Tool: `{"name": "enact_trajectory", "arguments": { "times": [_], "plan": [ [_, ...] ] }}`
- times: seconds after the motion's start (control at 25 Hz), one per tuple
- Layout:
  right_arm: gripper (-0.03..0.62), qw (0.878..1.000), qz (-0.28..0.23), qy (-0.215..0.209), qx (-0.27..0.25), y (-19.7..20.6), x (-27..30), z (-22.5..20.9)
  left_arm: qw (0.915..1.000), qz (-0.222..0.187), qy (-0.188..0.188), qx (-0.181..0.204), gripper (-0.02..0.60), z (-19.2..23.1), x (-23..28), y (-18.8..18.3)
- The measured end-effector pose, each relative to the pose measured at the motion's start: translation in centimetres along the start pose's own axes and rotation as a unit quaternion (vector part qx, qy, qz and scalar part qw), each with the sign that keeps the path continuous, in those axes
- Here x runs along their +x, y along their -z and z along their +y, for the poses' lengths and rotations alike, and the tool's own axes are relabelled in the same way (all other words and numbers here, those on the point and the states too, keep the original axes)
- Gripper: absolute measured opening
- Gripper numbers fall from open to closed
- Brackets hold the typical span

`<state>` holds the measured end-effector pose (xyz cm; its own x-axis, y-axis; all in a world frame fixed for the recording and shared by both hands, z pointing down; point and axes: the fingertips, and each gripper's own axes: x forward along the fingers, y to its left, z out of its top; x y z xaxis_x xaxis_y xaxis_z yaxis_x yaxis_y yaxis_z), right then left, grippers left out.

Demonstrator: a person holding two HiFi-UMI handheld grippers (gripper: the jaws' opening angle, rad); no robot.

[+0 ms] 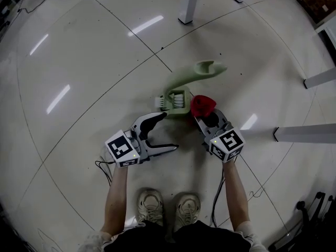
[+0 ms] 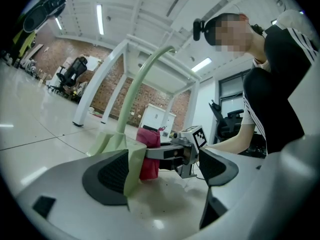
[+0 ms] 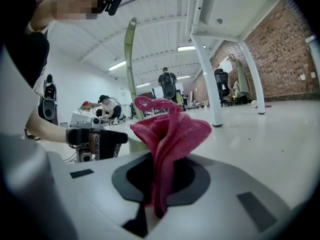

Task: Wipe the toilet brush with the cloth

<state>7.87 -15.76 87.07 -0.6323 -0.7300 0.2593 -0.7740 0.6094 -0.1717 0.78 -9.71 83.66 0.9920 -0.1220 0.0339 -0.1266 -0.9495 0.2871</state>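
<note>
A pale green toilet brush (image 1: pixel 177 98) stands in its holder on the floor, its curved handle (image 1: pixel 209 69) leaning up and away. My right gripper (image 1: pixel 203 115) is shut on a red cloth (image 1: pixel 202 105) just right of the holder. In the right gripper view the cloth (image 3: pixel 167 134) bunches up from the jaws of that gripper (image 3: pixel 160 181), with the handle (image 3: pixel 131 74) behind it. My left gripper (image 1: pixel 170 132) is open in front of the holder, its upper finger close to the base. In the left gripper view the holder's edge (image 2: pixel 131 169) lies against the left pad (image 2: pixel 107 176).
White table legs (image 1: pixel 188 4) stand at the back and white beams (image 1: pixel 304 134) lie at the right. Cables (image 1: pixel 107 169) trail on the floor by my shoes (image 1: pixel 149 206). Other people (image 3: pixel 168 86) are far off in the hall.
</note>
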Motion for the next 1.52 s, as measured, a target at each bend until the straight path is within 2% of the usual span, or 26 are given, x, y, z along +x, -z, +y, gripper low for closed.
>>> {"name": "enact_trajectory", "arguments": {
  "times": [0.08, 0.16, 0.28, 0.48, 0.8, 1.0, 1.08, 1.4, 1.52],
  "plan": [
    [0.032, 1.000, -0.012, 0.008, 0.025, 0.1, -1.1, 0.8, 1.0000, -0.002, -0.001, -0.001, 0.442, -0.1, 0.1, 0.0],
    [0.031, 0.997, -0.034, 0.052, 0.042, 0.0, -2.5, 1.3, 1.0000, -0.002, -0.003, -0.001, 0.442, -0.1, 0.1, 0.0],
    [0.032, 0.991, -0.048, 0.117, 0.032, 0.1, -3.2, 2.3, 0.9999, -0.005, -0.013, -0.003, 0.442, 0.3, -0.4, 0.0],
    [0.031, 0.986, -0.036, 0.161, 0.031, 1.3, -1.9, 3.2, 0.9990, -0.016, -0.038, -0.015, 0.442, 1.3, -1.6, 0.2],
    [0.032, 0.983, -0.013, 0.182, -0.023, 1.3, 0.3, 5.4, 0.9965, -0.027, -0.076, -0.021, 0.442, 3.0, -4.6, -0.1],
    [0.032, 0.983, -0.019, 0.174, -0.062, 0.5, 2.6, 7.4, 0.9939, -0.038, -0.100, -0.030, 0.442, 4.1, -6.6, 0.0],
    [0.032, 0.983, -0.009, 0.173, -0.058, 0.7, 3.7, 8.1, 0.9928, -0.044, -0.107, -0.032, 0.442, 4.3, -7.3, -0.1],
    [0.032, 0.985, -0.001, 0.139, -0.107, 0.5, 7.8, 9.8, 0.9883, -0.074, -0.130, -0.026, 0.442, 5.8, -9.5, -2.0],
    [0.032, 0.987, 0.004, 0.127, -0.102, 0.6, 8.8, 10.2, 0.9869, -0.079, -0.138, -0.025, 0.442, 6.3, -10.1, -2.3]
  ]
}}
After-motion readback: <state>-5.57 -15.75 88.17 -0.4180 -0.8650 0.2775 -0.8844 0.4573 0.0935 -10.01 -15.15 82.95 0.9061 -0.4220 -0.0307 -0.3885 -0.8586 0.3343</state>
